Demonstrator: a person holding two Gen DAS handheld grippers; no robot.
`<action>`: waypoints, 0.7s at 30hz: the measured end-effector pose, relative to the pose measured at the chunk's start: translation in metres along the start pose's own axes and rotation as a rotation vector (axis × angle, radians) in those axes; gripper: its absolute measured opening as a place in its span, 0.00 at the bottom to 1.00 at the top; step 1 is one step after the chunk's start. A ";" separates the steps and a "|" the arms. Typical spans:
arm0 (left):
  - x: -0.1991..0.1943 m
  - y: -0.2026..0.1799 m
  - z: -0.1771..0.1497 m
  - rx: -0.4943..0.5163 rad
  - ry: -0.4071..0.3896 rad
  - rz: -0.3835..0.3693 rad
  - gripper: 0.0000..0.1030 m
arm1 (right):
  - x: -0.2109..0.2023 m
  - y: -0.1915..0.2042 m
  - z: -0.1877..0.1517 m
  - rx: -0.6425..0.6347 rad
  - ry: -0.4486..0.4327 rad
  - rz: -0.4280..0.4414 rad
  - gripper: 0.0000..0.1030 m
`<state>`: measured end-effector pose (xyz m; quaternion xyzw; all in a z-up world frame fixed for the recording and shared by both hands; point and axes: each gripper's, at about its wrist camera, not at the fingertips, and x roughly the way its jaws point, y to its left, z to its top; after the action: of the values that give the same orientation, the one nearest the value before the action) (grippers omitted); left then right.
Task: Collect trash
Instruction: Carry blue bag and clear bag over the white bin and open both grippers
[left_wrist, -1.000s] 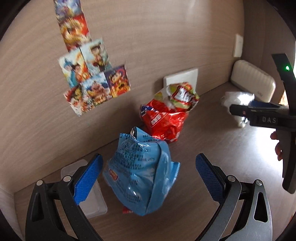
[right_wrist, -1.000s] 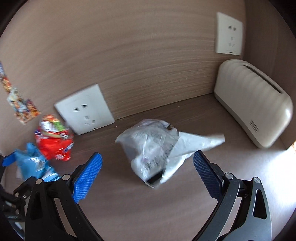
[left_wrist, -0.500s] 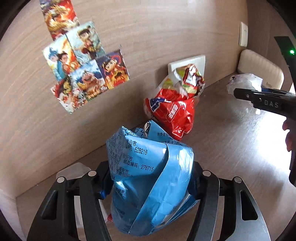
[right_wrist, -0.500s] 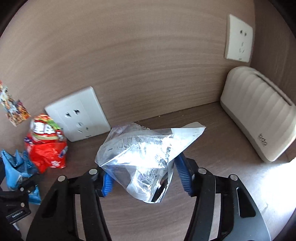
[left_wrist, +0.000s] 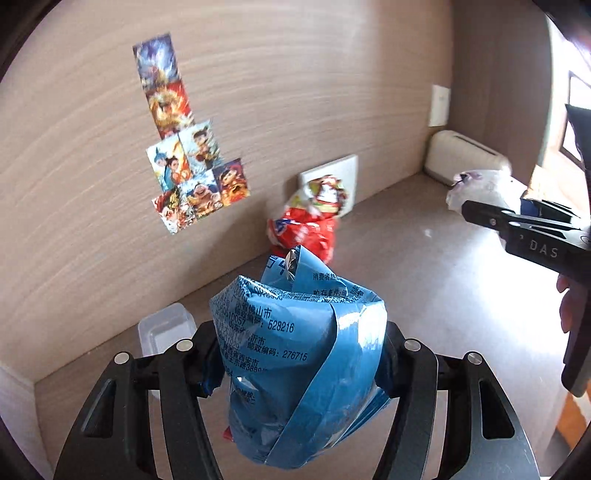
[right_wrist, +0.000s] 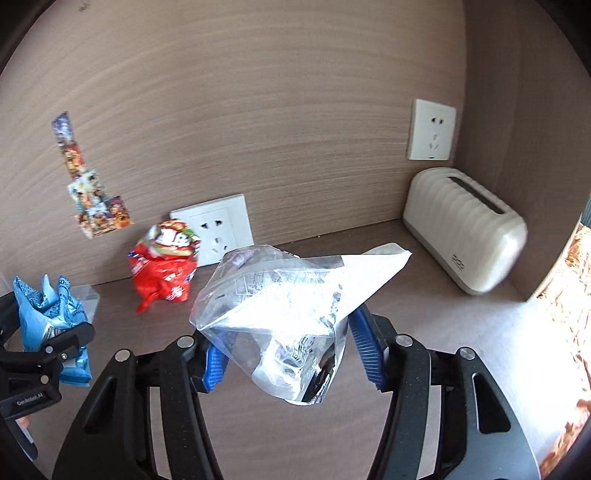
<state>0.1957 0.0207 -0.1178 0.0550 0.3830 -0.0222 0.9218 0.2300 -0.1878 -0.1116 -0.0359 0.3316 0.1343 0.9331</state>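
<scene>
The left gripper (left_wrist: 299, 363) pinches the crinkly blue snack bag (left_wrist: 295, 354) and the right gripper (right_wrist: 288, 354) pinches the clear crumpled plastic bag (right_wrist: 291, 314), so squeeze both tight while lifting, because the red snack wrapper (right_wrist: 164, 269) far left waits by the wall

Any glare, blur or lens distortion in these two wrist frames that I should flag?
Left wrist view: fisheye bends the wood wall; stickers and red snack bag are motion-smeared; blue bag print stays readable. Right wrist view: sunlight blows out the clear plastic bag and the counter's right edge; the ribbed white box looks slightly smeared.
</scene>
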 end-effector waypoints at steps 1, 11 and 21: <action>-0.006 -0.002 -0.003 0.008 -0.005 -0.010 0.59 | -0.009 0.003 -0.004 0.003 -0.007 -0.006 0.58; -0.072 -0.014 -0.035 0.098 -0.060 -0.115 0.59 | -0.074 0.029 -0.030 0.045 -0.071 -0.062 0.58; -0.125 -0.041 -0.056 0.196 -0.114 -0.219 0.59 | -0.156 0.054 -0.084 0.092 -0.100 -0.149 0.58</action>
<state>0.0646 -0.0136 -0.0726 0.1015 0.3300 -0.1631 0.9242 0.0480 -0.1848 -0.0772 -0.0108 0.2871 0.0509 0.9565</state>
